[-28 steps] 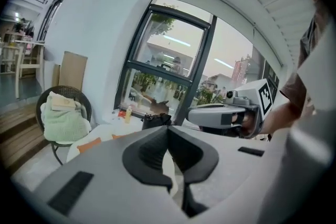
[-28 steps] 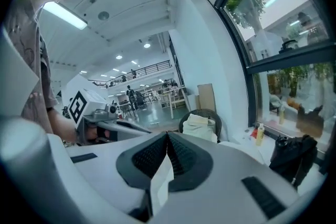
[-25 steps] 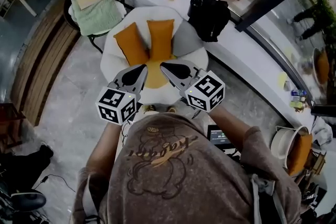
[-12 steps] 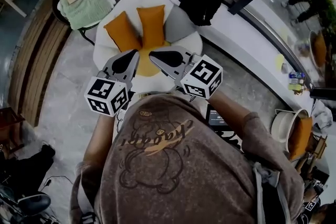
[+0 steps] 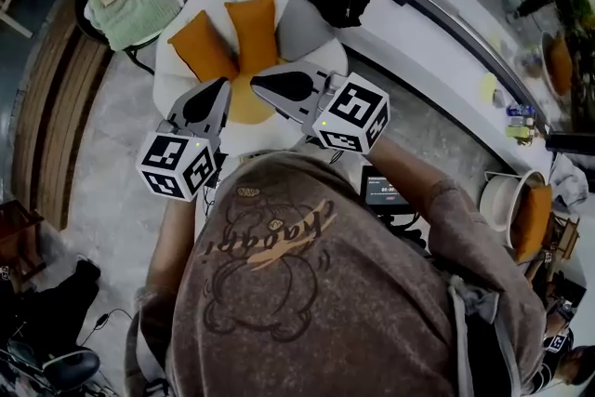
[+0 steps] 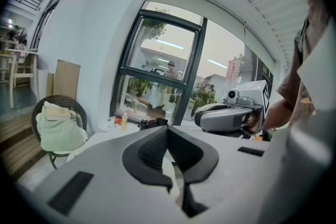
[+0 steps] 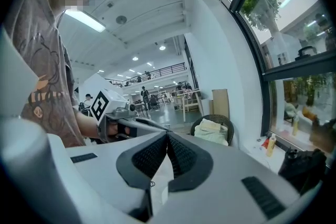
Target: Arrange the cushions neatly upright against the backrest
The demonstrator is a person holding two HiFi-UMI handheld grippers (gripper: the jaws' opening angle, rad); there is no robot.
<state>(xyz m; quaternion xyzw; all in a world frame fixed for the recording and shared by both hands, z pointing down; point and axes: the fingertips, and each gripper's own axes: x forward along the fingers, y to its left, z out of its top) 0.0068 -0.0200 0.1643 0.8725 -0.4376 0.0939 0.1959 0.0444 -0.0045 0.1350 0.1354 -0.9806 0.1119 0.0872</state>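
Round white upholstered armchair [image 5: 175,98] standing on grey polished stone floor [image 5: 102,172]. Two rectangular fabric cushions resting on its seat, leaning upright against backrest: left orange cushion [image 5: 200,46] tilting outward, right orange cushion [image 5: 253,31] standing straighter, inner edges touching low down. Grey fabric cushion [image 5: 307,21] leaning just beside right one. Round yellow seat pad [image 5: 244,105] lying flat in front, partly hidden.

Tall dark-framed windows [image 6: 157,76] ran above a white ledge [image 5: 437,60]. A wicker chair [image 6: 74,106] draped in green cloth [image 5: 130,9] stood on the grey tiled floor [image 5: 102,200].
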